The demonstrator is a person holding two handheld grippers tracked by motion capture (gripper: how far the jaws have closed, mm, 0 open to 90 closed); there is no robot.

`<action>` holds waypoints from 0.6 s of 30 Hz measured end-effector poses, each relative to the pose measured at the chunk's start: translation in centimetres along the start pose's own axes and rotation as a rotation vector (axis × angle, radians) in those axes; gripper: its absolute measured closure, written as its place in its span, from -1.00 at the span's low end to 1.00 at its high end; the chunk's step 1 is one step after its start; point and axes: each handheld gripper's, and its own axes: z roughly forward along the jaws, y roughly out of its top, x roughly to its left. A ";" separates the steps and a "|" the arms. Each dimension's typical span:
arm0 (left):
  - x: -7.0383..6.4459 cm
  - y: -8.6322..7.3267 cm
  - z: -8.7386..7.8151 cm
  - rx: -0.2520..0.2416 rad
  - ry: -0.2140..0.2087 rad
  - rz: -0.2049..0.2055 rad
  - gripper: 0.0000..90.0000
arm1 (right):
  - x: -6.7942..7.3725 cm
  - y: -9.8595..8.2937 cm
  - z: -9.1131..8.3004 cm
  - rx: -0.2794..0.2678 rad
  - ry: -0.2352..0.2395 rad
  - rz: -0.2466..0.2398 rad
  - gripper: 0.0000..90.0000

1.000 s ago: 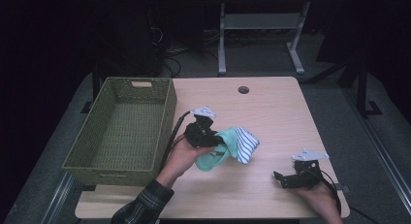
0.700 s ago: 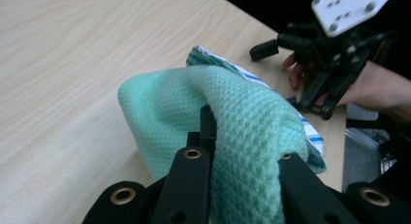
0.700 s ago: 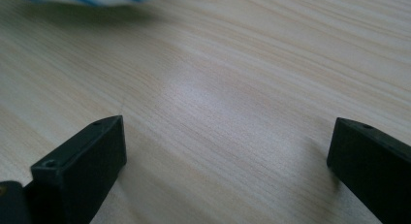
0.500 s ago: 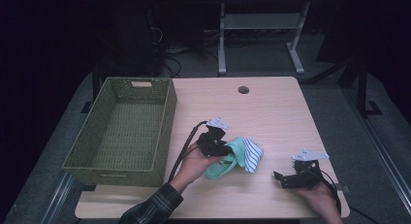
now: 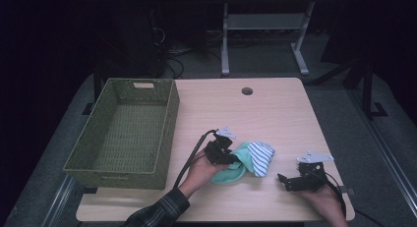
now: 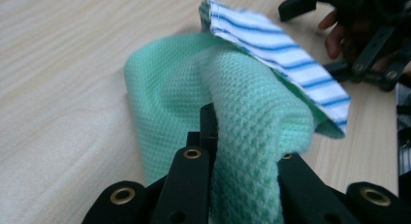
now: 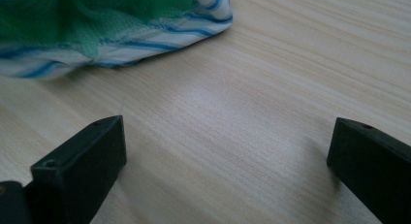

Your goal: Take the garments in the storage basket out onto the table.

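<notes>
While the left gripper (image 5: 231, 158) is clamping the green cloth (image 6: 203, 88) low over the table (image 5: 275, 109), it is best keeping that bite deep. The right gripper (image 5: 290, 182) is waiting with jaws wide apart near the cloth's striped end; the basket (image 5: 167, 119) is standing well to the left.

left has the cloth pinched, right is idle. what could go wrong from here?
1. The left gripper pinches one fold of the green cloth; it may slip out when lifted.
2. The striped layer lies loose on top and could drop off short of the basket.
</notes>
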 end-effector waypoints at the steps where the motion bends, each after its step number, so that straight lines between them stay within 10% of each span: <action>1: 0.0 -0.1 0.2 0.008 0.003 0.004 0.86 | 0.0 0.0 0.0 0.000 0.000 0.000 -1.00; 13: -0.4 -1.0 2.2 0.100 0.047 0.058 0.77 | 0.0 0.0 0.0 0.000 0.001 0.001 -1.00; 18: -0.9 -0.8 2.1 0.101 0.030 0.053 0.31 | 0.0 0.0 0.0 0.000 0.001 0.001 -1.00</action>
